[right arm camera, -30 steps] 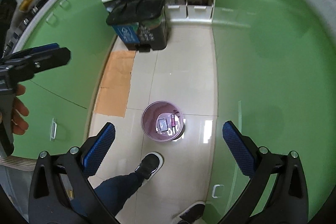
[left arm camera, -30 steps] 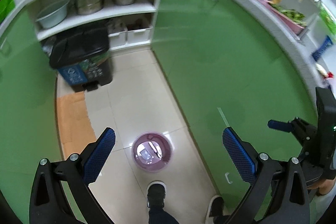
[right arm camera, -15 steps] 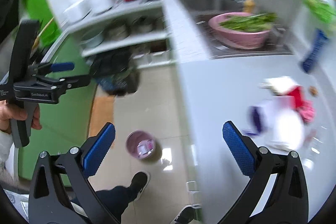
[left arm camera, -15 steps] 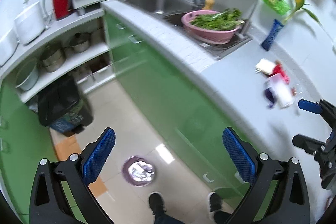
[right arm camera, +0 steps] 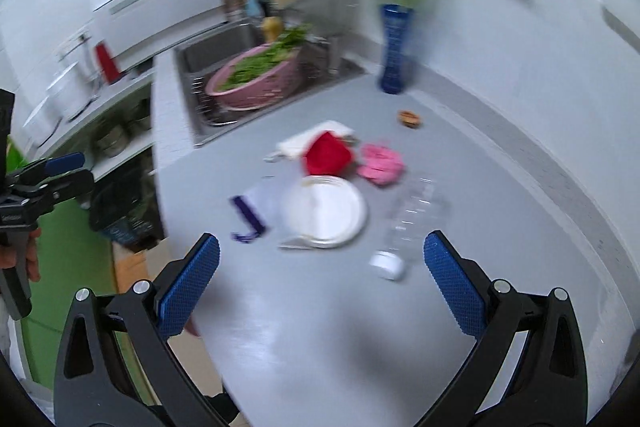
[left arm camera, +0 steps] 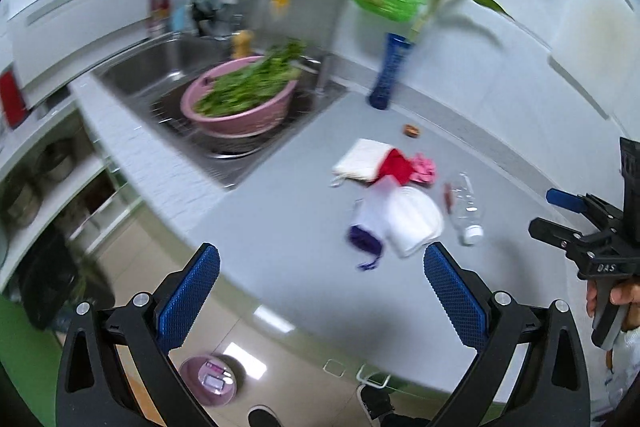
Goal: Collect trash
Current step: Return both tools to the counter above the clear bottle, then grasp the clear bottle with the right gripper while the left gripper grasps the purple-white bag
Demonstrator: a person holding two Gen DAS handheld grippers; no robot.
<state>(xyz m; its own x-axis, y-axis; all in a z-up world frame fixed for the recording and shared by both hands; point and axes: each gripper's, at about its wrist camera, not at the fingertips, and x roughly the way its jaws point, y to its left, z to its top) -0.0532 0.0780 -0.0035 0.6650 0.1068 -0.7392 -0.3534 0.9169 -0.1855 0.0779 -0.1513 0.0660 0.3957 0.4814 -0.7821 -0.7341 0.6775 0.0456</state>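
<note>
Trash lies on the grey countertop (right arm camera: 340, 327): a white paper plate (right arm camera: 326, 211), a clear plastic bottle (right arm camera: 408, 223) with a white cap, a red wrapper (right arm camera: 328, 153), a pink crumpled piece (right arm camera: 380, 163), a white and purple bag (right arm camera: 256, 207) and a small brown scrap (right arm camera: 410, 117). The left wrist view shows the same plate (left arm camera: 414, 221) and bottle (left arm camera: 464, 207). A pink bin (left arm camera: 210, 379) with trash inside stands on the floor below. My left gripper (left arm camera: 320, 295) and right gripper (right arm camera: 320, 287) are both open, empty, and short of the pile.
A sink (left arm camera: 160, 71) holds a pink basin of greens (left arm camera: 244, 99). A blue vase (right arm camera: 394, 51) with a plant stands by the back wall. A black waste bin (left arm camera: 52, 287) sits under the shelves at the left. The person's shoes show on the floor tiles.
Both views have swung up from the floor and the pink bin to the countertop. The trash pile now lies ahead of both open grippers.
</note>
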